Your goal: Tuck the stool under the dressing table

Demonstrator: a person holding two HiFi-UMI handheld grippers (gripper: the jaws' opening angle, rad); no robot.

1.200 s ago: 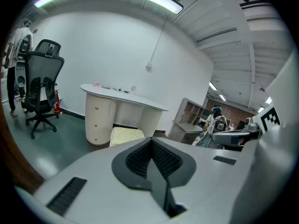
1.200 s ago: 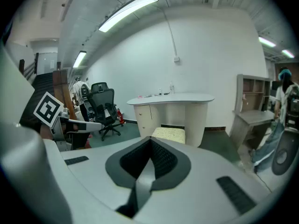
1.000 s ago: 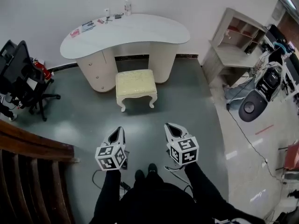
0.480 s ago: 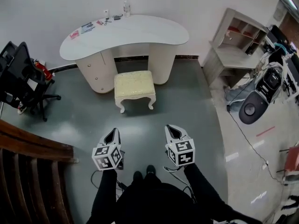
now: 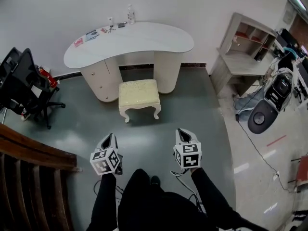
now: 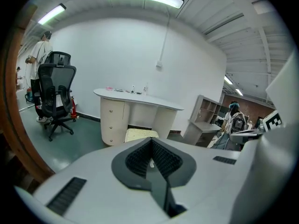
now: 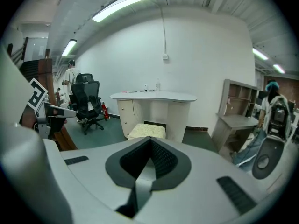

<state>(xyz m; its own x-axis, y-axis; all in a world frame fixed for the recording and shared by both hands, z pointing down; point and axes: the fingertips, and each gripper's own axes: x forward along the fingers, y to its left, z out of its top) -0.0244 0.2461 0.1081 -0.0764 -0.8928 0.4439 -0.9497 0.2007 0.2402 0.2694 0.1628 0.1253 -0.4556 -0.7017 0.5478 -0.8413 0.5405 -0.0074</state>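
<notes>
The cream cushioned stool stands on the grey floor just in front of the white kidney-shaped dressing table, at the knee gap between its two pedestals. My left gripper and right gripper hover side by side well short of the stool, both shut and holding nothing. In the left gripper view the stool shows beyond the closed left gripper, under the table. The right gripper view shows the stool past the closed right gripper.
A black office chair stands left of the table. A wooden stair rail runs along the near left. A grey shelf desk and a round black machine with floor cables sit at the right. A bottle and small items lie on the tabletop.
Both grippers have dropped lower in the head view, closer to my body. The stool stands as before relative to the table.
</notes>
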